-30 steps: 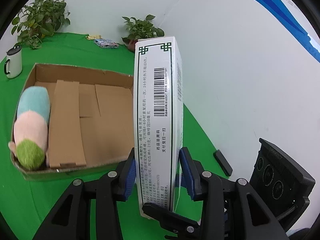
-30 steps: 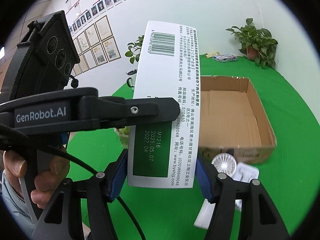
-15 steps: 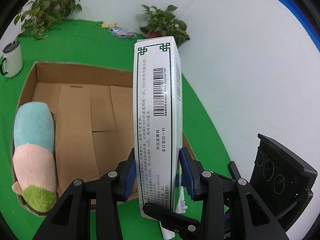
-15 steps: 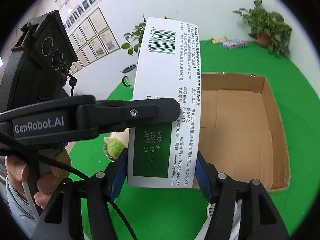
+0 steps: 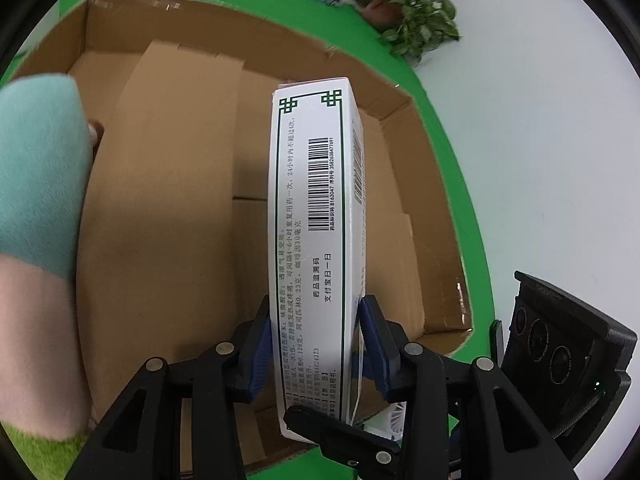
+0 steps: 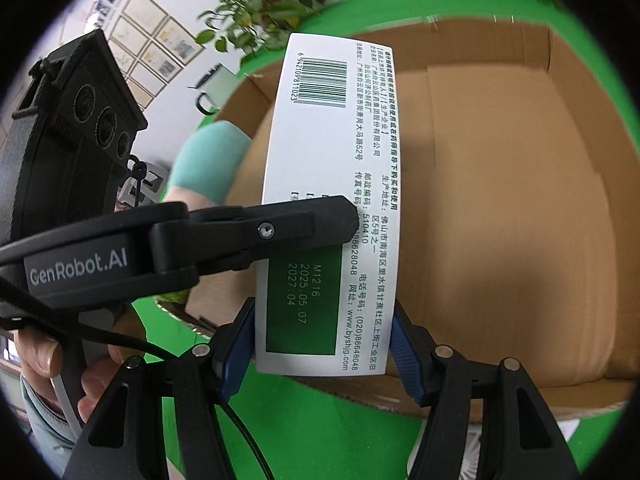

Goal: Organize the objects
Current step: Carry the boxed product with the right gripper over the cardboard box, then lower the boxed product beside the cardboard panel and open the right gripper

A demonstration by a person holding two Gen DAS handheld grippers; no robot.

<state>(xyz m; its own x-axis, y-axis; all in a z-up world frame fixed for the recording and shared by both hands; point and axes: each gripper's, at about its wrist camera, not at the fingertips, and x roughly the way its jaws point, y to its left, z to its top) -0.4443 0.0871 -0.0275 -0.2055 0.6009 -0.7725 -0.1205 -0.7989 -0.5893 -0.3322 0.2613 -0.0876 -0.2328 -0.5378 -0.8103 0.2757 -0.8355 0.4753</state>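
A tall white medicine box (image 5: 316, 220) with barcodes and green print is held by both grippers at its near end. My left gripper (image 5: 316, 320) is shut on its narrow sides. My right gripper (image 6: 322, 320) is shut on its wider printed face (image 6: 332, 184), with a left gripper finger (image 6: 280, 228) crossing in front. The medicine box hangs tilted over the open cardboard box (image 5: 168, 200), above its right half. A plush toy (image 5: 36, 184) in teal, pink and green lies along the carton's left wall.
The carton (image 6: 500, 200) sits on a green table cover (image 6: 280, 420). Potted plants (image 5: 408, 12) and a white mug (image 6: 212, 88) stand beyond it. A small white fan (image 5: 392, 420) lies by the carton's near edge. A person's hand (image 6: 48, 360) holds the left gripper.
Both grippers have carried the medicine box down and forward, from in front of the carton to over its inside. The carton and plush toy now look much closer. Both grips are unchanged.
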